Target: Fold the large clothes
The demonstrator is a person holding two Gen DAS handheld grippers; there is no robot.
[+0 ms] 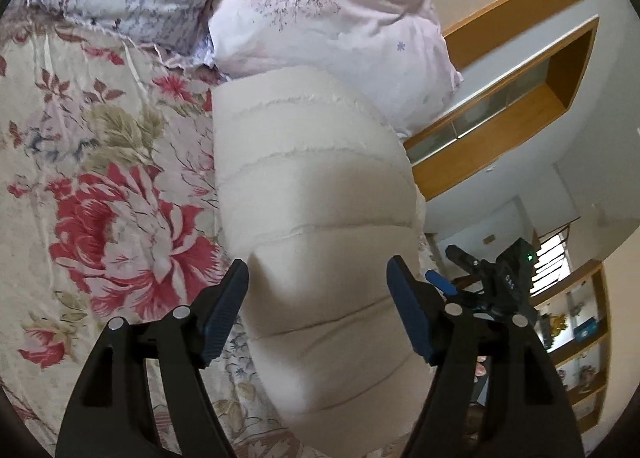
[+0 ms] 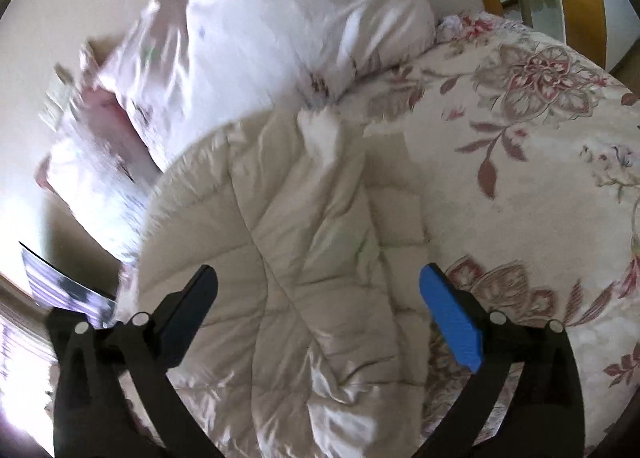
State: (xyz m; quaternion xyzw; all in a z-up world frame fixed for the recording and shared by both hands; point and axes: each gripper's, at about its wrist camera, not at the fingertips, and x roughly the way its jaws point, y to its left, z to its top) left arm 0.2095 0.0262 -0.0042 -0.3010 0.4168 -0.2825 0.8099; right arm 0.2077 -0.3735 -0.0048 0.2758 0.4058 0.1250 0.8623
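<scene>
At the bottom of the right wrist view, the right gripper (image 2: 318, 298) has its jaws wide apart with nothing between them, above the puffy cream quilted coat (image 2: 312, 242) in the middle of the frame. In the left wrist view the left gripper (image 1: 318, 310) stands at the bottom, jaws fairly wide on each side of the padded cloth; whether the pads press it is hard to tell. The coat lies on the flowery bedspread (image 1: 100, 178). I think the next good move is to grab an edge low down and lay it flat. Pale pillows (image 1: 320, 18) sit behind at the top.
</scene>
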